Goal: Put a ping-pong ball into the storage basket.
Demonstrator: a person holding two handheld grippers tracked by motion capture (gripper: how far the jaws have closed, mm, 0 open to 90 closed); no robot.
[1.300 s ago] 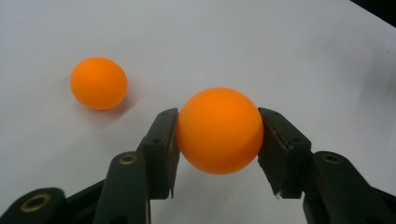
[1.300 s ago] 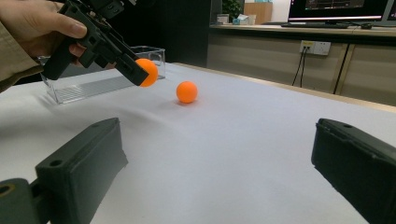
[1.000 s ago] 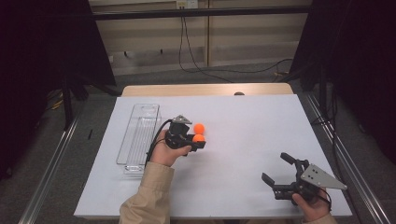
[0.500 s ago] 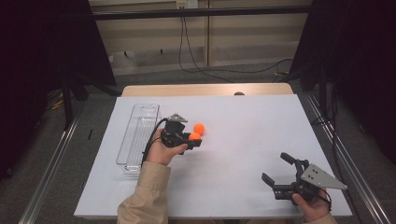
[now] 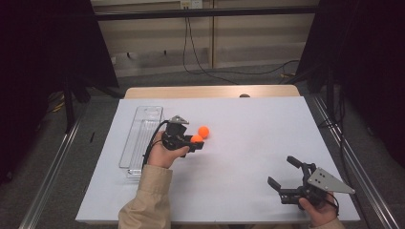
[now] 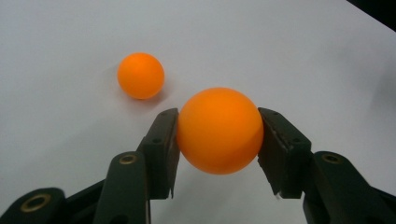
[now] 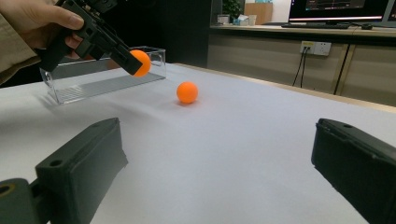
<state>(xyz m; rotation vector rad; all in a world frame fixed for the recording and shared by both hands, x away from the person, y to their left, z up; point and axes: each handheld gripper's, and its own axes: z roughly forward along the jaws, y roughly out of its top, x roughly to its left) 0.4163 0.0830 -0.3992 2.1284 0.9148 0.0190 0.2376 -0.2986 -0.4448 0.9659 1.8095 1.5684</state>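
Ball lifted off the table, next stop probably the clear tray.

My left gripper is clenched on one orange ball, which a second ago sat beside its twin and now hangs just right of the tray; the second ball lies on the table farther right. So the pick seems done. My right gripper idles with jaws spread, holding nothing, well off from the tray.
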